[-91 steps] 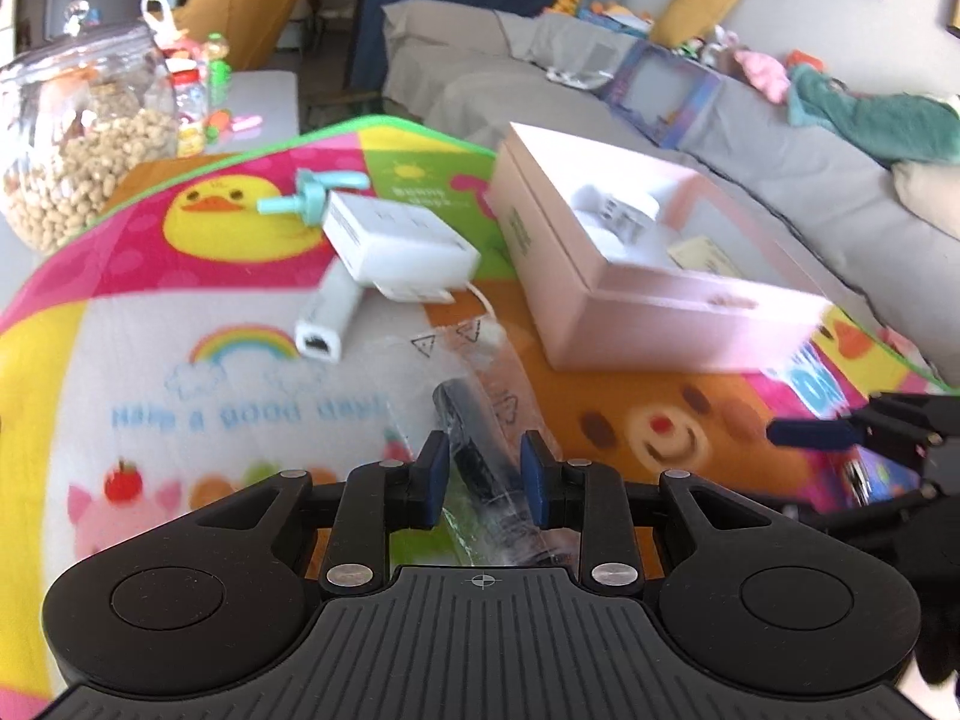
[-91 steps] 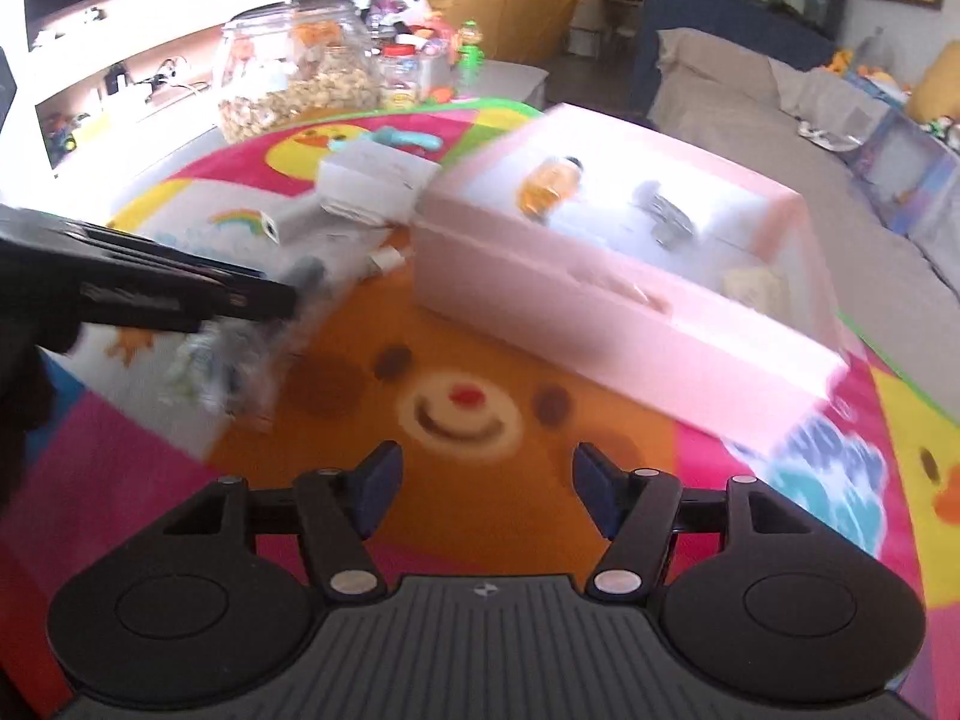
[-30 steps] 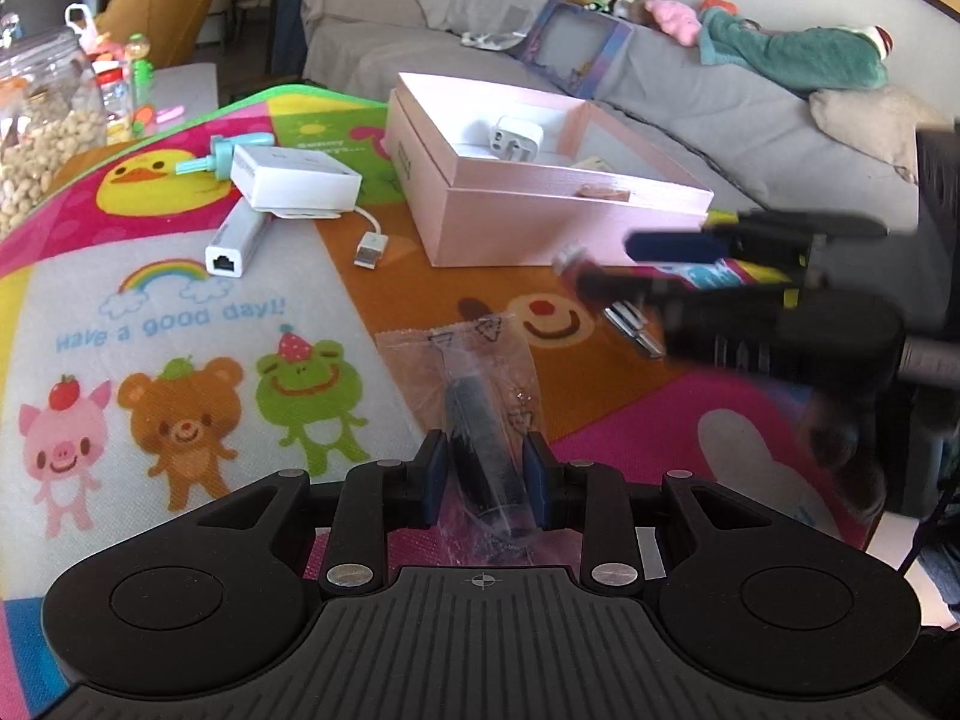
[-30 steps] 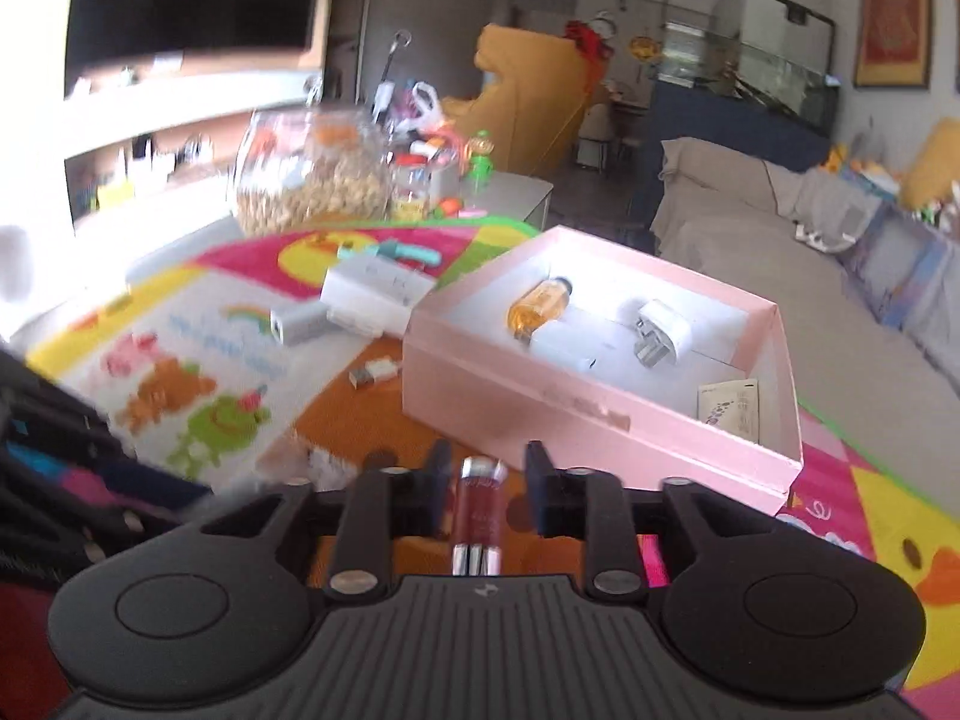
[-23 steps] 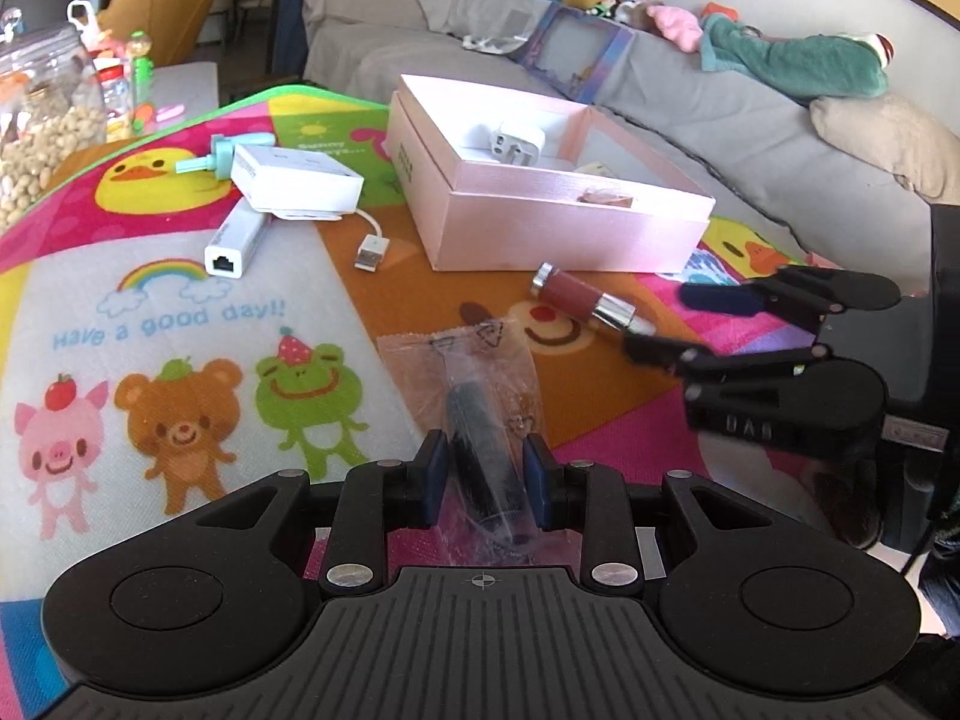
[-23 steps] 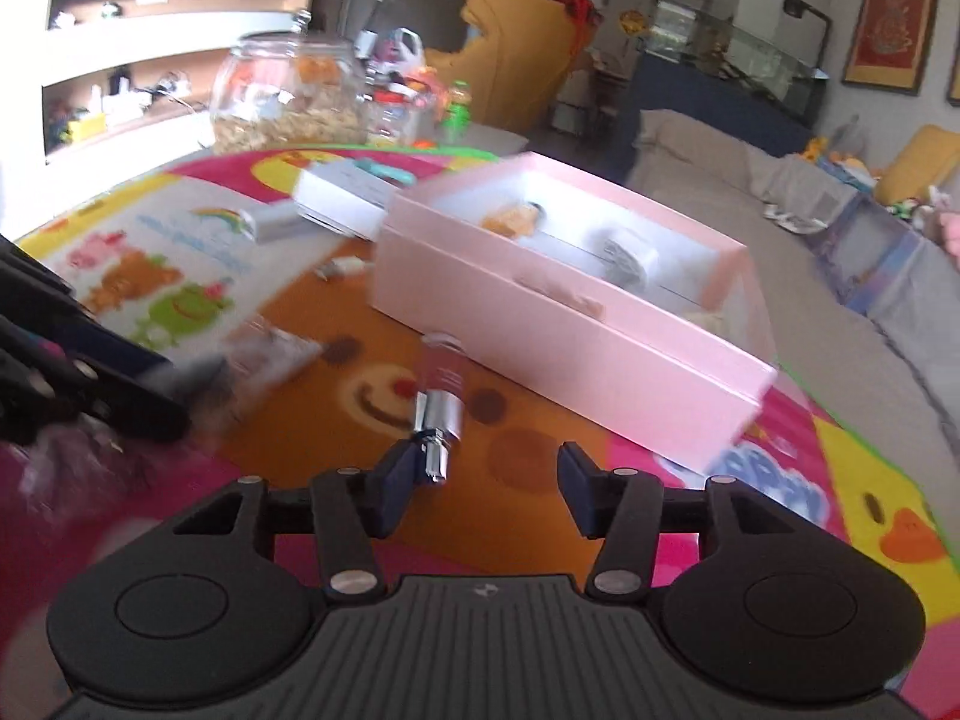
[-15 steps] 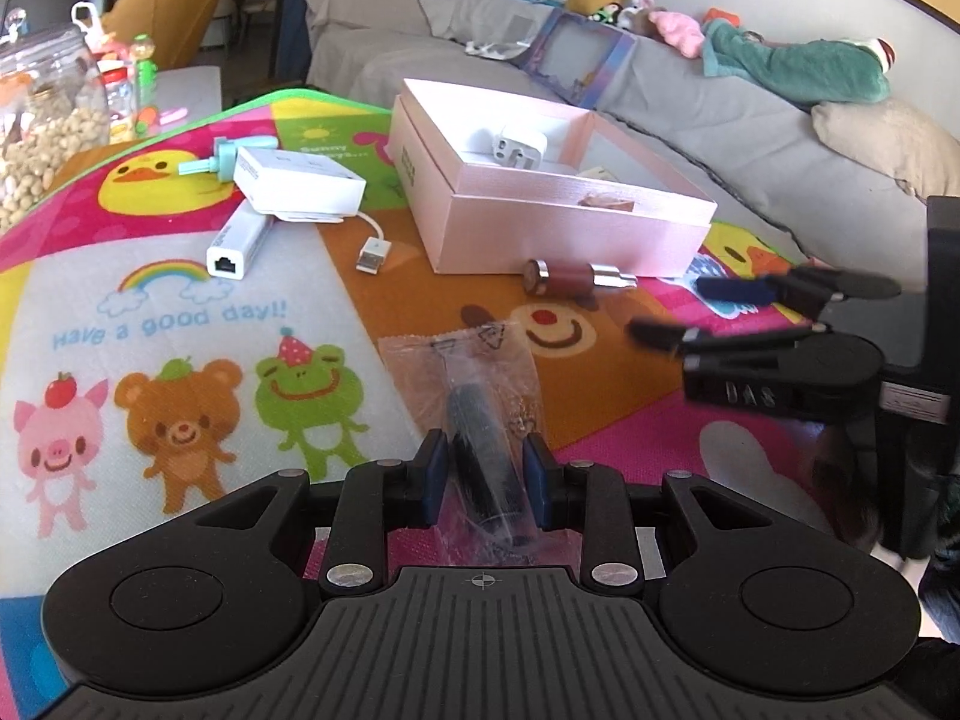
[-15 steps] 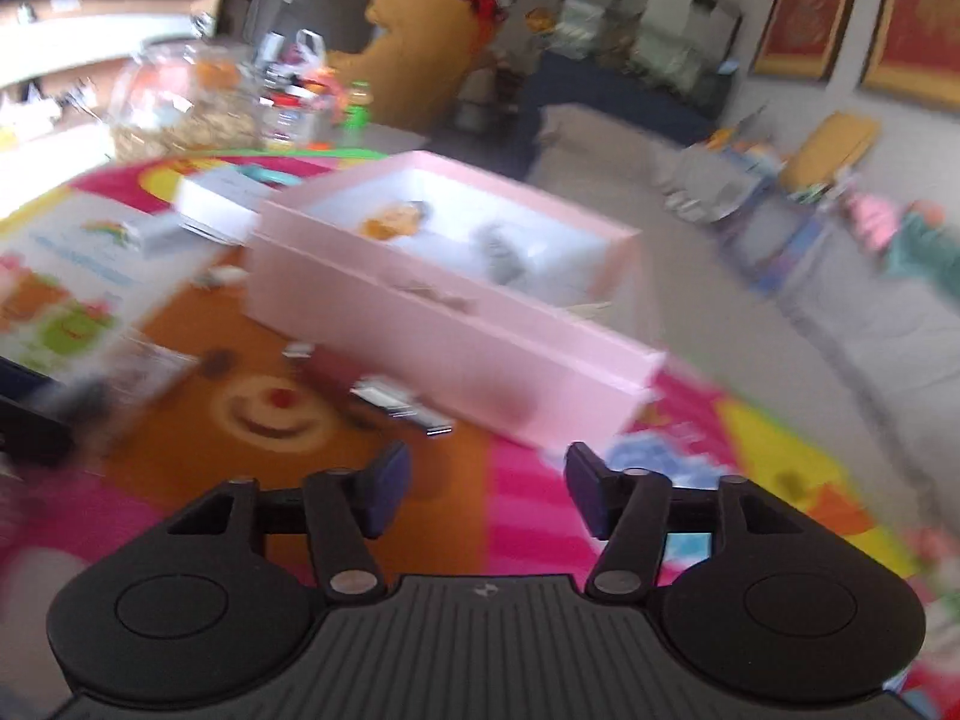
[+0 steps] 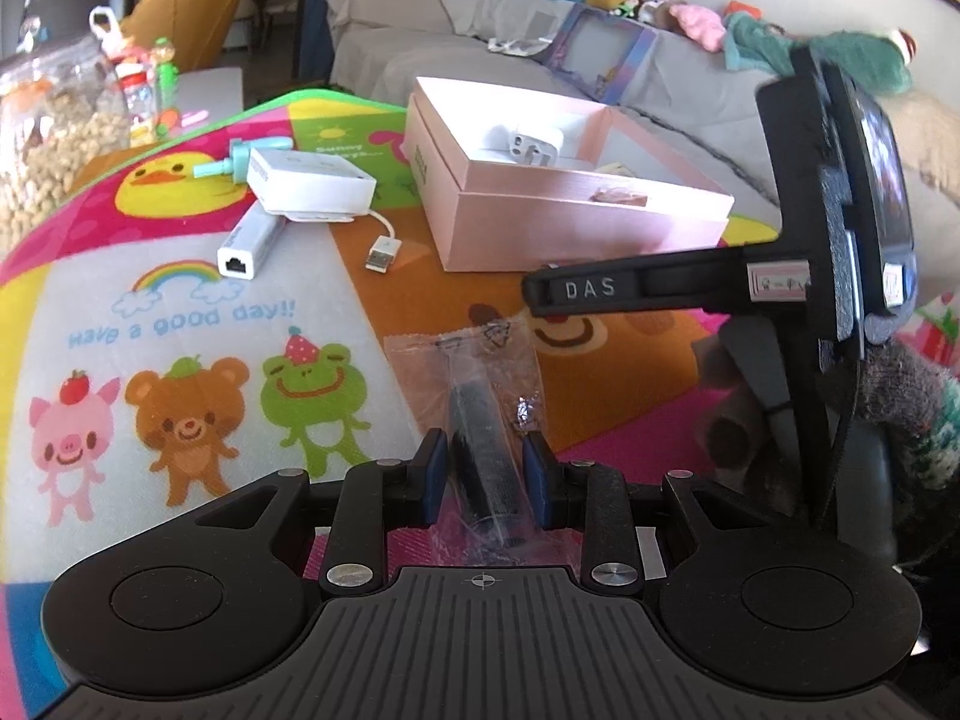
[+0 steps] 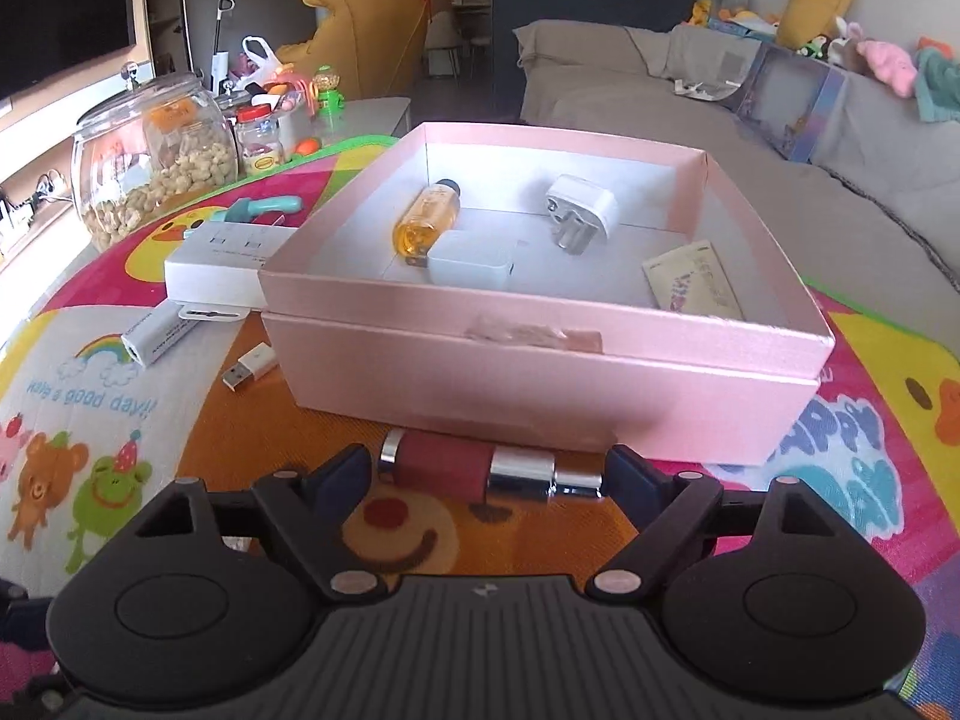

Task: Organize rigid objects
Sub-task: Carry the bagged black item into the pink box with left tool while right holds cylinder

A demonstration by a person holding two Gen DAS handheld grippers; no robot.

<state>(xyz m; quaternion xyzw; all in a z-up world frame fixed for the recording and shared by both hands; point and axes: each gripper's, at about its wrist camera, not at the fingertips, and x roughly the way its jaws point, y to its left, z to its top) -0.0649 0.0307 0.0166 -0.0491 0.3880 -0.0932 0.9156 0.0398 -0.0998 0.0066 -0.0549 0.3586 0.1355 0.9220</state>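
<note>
My left gripper [image 9: 485, 474] is shut on a clear plastic bag holding a black cylinder [image 9: 483, 432], low over the mat. My right gripper [image 10: 487, 480] is open, its fingers either side of a red and silver lipstick tube [image 10: 489, 469] that lies crosswise on the mat against the front wall of the pink box [image 10: 540, 372]. The box holds an amber bottle [image 10: 427, 217], a white plug [image 10: 581, 211], a white block [image 10: 473, 265] and a paper sachet [image 10: 693, 283]. The right gripper [image 9: 540, 294] also shows in the left wrist view, in front of the box [image 9: 570, 222].
A white adapter box [image 10: 219, 264], a white network dongle [image 10: 157, 327] with its USB plug [image 10: 249, 367] and a teal tool [image 10: 264, 207] lie left of the pink box. A glass jar of nuts [image 10: 153, 165] stands at the far left. A grey sofa [image 10: 780, 138] runs behind.
My right gripper let go of the lipstick tube, which now lies on the mat by the box. The open gripper has come back around it. My left gripper has barely moved.
</note>
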